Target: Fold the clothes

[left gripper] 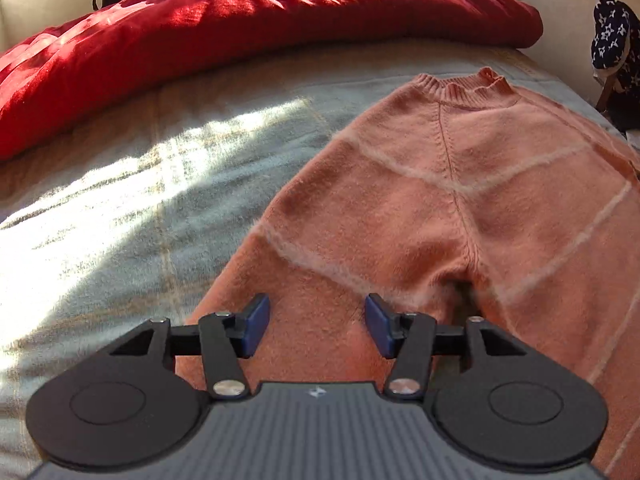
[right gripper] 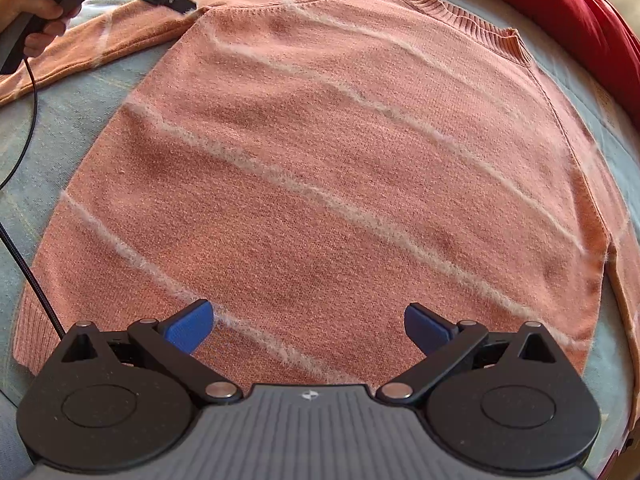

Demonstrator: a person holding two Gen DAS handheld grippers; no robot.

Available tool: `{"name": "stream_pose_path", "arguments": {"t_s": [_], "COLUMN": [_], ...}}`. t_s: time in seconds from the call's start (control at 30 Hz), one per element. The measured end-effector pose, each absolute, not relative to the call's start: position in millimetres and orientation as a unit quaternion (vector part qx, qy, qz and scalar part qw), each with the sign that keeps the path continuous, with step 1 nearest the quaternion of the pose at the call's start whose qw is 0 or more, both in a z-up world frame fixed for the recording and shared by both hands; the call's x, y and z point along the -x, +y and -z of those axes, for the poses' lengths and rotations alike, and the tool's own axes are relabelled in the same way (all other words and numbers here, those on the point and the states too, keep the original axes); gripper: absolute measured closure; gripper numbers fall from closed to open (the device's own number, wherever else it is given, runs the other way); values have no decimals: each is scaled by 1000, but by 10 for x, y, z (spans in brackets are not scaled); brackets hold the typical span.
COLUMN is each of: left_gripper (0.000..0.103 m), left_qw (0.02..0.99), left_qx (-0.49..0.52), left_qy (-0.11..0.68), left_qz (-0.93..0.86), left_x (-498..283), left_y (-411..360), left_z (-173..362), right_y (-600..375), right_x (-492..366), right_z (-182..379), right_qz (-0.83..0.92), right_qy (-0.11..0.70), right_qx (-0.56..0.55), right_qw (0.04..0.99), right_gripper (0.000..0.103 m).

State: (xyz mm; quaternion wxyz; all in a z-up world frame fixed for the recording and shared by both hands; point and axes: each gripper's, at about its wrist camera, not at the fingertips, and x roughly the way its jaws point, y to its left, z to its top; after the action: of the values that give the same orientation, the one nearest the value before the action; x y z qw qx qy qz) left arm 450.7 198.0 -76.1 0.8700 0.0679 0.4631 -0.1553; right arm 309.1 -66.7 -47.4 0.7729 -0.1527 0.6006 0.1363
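Knitwear like this salmon-pink sweater [right gripper: 320, 168] should handle as something soft, light and floppy: it will drape and sag from wherever it is pinched, and the fuzzy surface looks grippy rather than slick, so slipping seems unlikely, though a loose knit may stretch if dragged. Sensible places to take hold, as I judge it, are the shoulder seam where the sleeve joins the body, the sleeve cuff, or the ribbed bottom hem, since these thicker edges give the pads something to bite. It lies spread flat on a bed [left gripper: 132, 184] covered with a pale grey-blue blanket, the ribbed collar [right gripper: 464, 20] towards the far side near a red quilt [left gripper: 224, 28]. Thin fuzzy off-white stripes cross the body, and one sleeve [right gripper: 100, 48] stretches out sideways in the right wrist view. The left hand-held gripper [left gripper: 317, 326] has its blue pads partly apart with nothing between them, hovering just over the sleeve and armpit region; from the right wrist view its tip sits at the shoulder seam, held in a person's hand [right gripper: 38, 16], though whether it touches the cloth I cannot tell. The right hand-held gripper [right gripper: 308, 326] stands wide and empty above the lower body of the garment. No fold shows in the body yet, so the task looks to be at its start.
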Motion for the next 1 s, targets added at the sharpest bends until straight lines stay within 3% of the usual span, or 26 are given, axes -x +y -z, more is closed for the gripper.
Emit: {"name": "stream_pose_path", "arguments": {"t_s": [0.1, 0.73, 1.0], "left_gripper": [31, 28, 28], "left_qw": [872, 864, 872], "left_qx": [-54, 44, 81], "left_qy": [470, 501, 476], "left_qz": [123, -11, -76], "left_x": [-4198, -3099, -2867], "left_y": [2210, 3260, 3542], "left_z": [775, 639, 616], "right_y": [-654, -168, 613], "right_x": [-3086, -3133, -4011], "right_z": [459, 269, 110], "right_qz": [-137, -192, -277], "right_qy": [600, 568, 458], "right_qx": [154, 181, 199], "right_qw": [773, 779, 821], "right_gripper": [0, 0, 0]}}
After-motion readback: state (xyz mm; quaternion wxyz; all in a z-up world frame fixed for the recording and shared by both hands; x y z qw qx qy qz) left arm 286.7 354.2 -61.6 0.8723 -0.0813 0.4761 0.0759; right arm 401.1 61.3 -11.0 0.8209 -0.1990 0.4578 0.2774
